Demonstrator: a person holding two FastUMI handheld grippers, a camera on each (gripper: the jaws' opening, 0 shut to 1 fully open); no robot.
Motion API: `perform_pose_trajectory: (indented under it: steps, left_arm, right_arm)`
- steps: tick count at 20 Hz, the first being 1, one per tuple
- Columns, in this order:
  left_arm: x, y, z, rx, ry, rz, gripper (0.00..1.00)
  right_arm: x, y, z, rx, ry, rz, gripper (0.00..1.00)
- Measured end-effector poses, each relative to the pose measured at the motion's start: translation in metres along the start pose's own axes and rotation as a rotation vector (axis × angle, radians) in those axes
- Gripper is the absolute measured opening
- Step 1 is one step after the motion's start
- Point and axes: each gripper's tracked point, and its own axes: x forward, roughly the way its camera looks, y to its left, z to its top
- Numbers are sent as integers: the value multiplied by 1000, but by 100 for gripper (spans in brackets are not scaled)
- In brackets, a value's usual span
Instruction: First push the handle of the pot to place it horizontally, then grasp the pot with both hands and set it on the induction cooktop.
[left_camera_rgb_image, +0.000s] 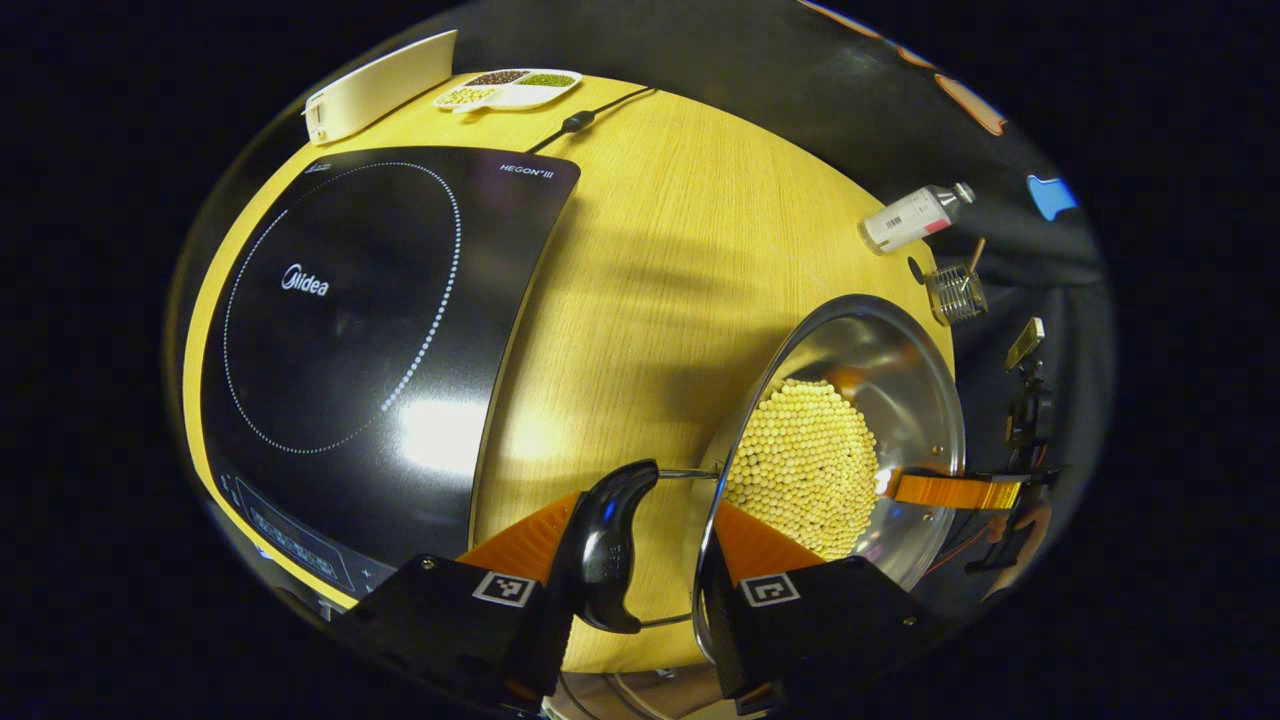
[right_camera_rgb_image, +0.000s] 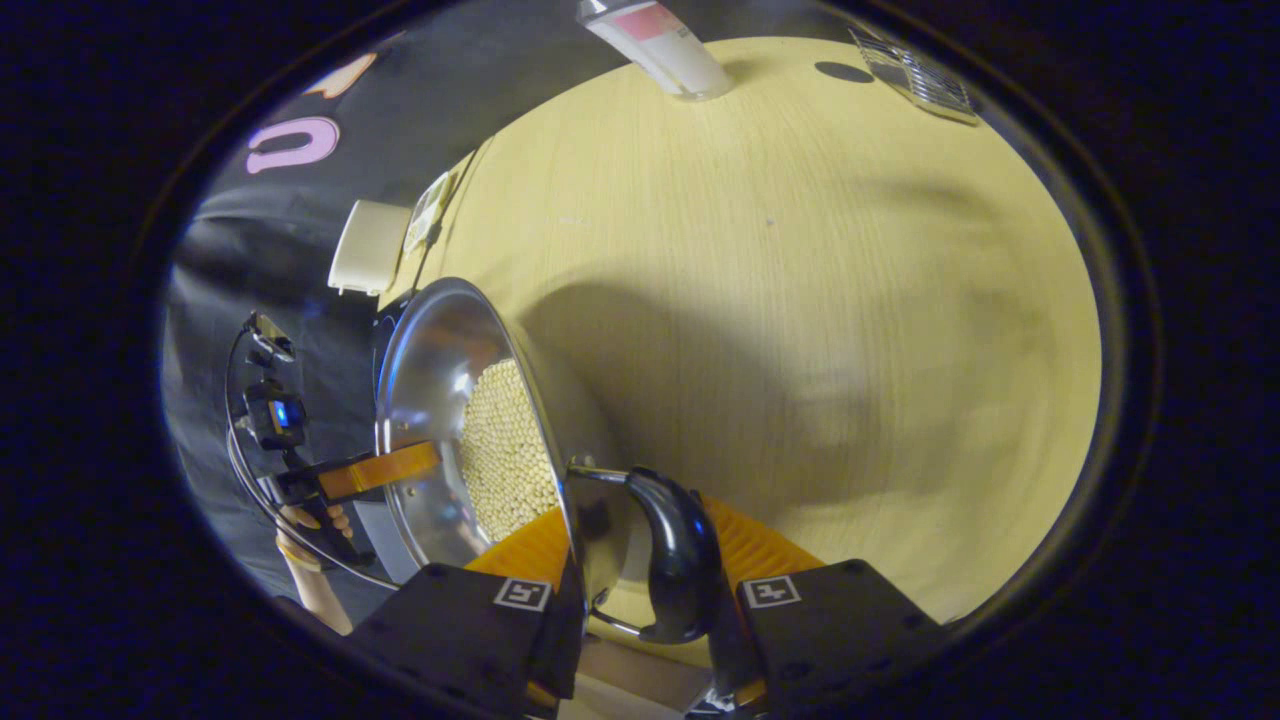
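The left gripper (left_camera_rgb_image: 640, 590) is closed on the pot's (left_camera_rgb_image: 890, 370) near side: one finger sits outside its black handle (left_camera_rgb_image: 610, 550), the other inside the rim, so handle and wall are pinched between them. The pot is steel and holds a bed of small pale beads (left_camera_rgb_image: 805, 465). Across its bowl, the far gripper's finger reaches over the opposite rim. To the left of this gripper lies the black cooktop (left_camera_rgb_image: 370, 330) on the table (left_camera_rgb_image: 680, 260), apart from the pot. Farther ahead are a white tray (left_camera_rgb_image: 380, 85), a dish of beans (left_camera_rgb_image: 510, 88) and a black cord (left_camera_rgb_image: 590, 115); to the right, past the pot, a bottle (left_camera_rgb_image: 915, 215) and a small wire holder (left_camera_rgb_image: 957, 292).

The right gripper (right_camera_rgb_image: 650, 595) clamps the pot's (right_camera_rgb_image: 440, 350) other black handle (right_camera_rgb_image: 680, 560) and wall in the same way, one finger inside the rim, one outside the handle. To its left, beyond the beads (right_camera_rgb_image: 505, 455), a hand (right_camera_rgb_image: 315, 520) holds the other gripper at the far rim. Ahead stretches bare table (right_camera_rgb_image: 800, 280), with the bottle (right_camera_rgb_image: 655, 40) at its far edge.
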Motion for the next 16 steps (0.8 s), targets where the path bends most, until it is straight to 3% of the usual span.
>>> perform_pose_trajectory:
  steps: [2, 10, 11, 12, 16]
  left_arm:
    - [-8, -1, -6, 13, -6, 2, 60]
    - [-40, 6, -33, 45, 6, 14, 60]
    - [-48, 7, -37, 50, 2, 18, 60]
    - [-55, 9, -39, 53, 1, 21, 60]
    - [-74, 21, -45, 61, -6, 32, 60]
  right_arm:
    - [-7, 2, -10, 4, -5, 2, 54]
    - [-29, 17, -55, 18, -11, 7, 54]
    - [-31, 21, -58, 18, -10, 10, 50]
    - [-33, 24, -63, 19, -8, 13, 55]
    - [-37, 42, -77, 7, -12, 25, 54]
